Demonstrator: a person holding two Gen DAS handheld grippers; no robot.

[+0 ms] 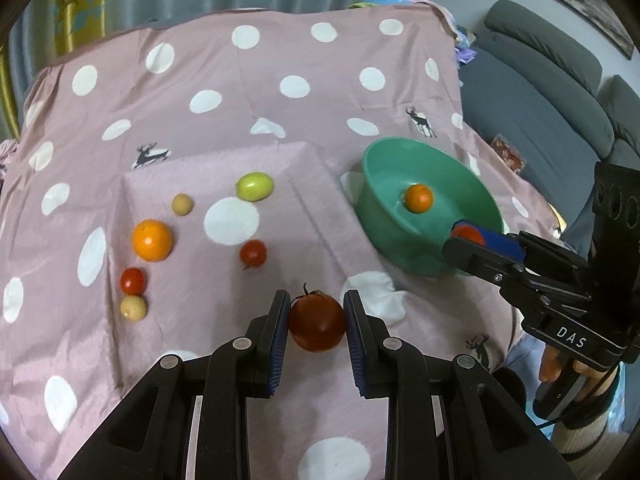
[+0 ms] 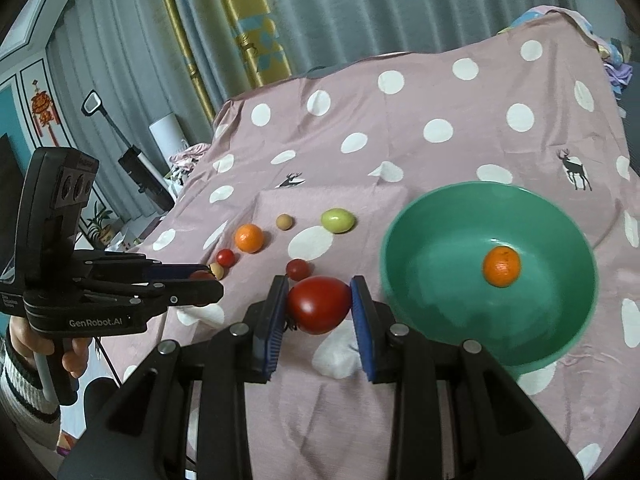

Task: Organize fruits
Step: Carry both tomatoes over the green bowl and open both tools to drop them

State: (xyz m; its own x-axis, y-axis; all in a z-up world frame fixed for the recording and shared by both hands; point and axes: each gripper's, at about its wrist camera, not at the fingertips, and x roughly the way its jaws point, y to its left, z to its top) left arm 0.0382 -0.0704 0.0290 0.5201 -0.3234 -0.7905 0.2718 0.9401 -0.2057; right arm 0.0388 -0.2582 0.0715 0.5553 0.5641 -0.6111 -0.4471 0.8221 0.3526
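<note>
My left gripper (image 1: 317, 304) is shut on a dark red tomato (image 1: 317, 326), held above the pink dotted cloth (image 1: 280, 60). My right gripper (image 2: 319, 292) is shut on a brighter red tomato (image 2: 320, 306) just left of the green bowl (image 2: 420, 288). One orange (image 2: 502, 266) lies inside the bowl. In the left wrist view the right gripper (image 1: 460, 236) hangs at the near rim of the bowl (image 1: 384, 200), over the orange (image 1: 419, 198). Loose on the cloth are a green fruit (image 1: 255, 186), a bigger orange (image 1: 152, 239), two small red tomatoes (image 1: 253, 253) and two tan fruits (image 1: 183, 204).
The loose fruit lies on a flat raised slab under the cloth (image 1: 224, 168). A grey sofa (image 1: 540, 92) stands past the table's right edge. Curtains (image 2: 320, 8) hang behind. The left gripper (image 2: 208, 274) and the hand holding it show at the left.
</note>
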